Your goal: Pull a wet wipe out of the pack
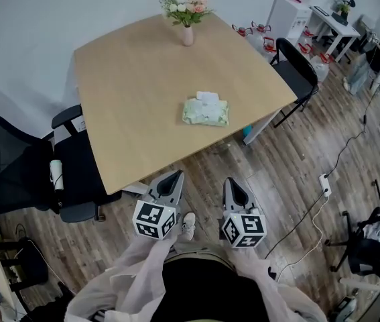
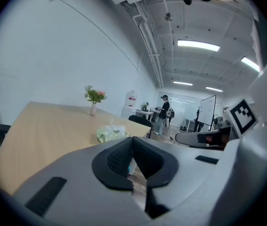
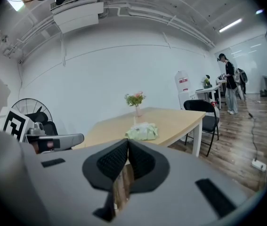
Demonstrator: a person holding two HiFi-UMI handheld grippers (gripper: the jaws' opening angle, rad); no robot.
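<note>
As both hang short of the table (image 1: 129, 79), left gripper (image 1: 173, 177): jaws together, nothing between them.
Right gripper (image 1: 232, 182): jaws together, empty.
Wet wipe pack (image 1: 205, 112): untouched on table.

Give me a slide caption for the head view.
Both shut: left tool and right tool facing wipe pack on the table.

Ref = table (image 1: 129, 79). Wipe pack (image 1: 205, 111) lies on it, nr its near-right edge; vase (image 1: 187, 33) stands on its far edge, behind the pack. Armchair (image 1: 76, 173) at table's left side, 2nd chair (image 1: 297, 69) at its right corner. Left gripper (image 1: 175, 176) & right gripper (image 1: 233, 182) side by side just off table's near edge. Power strip (image 1: 324, 184) on floor, well right of table.
</note>
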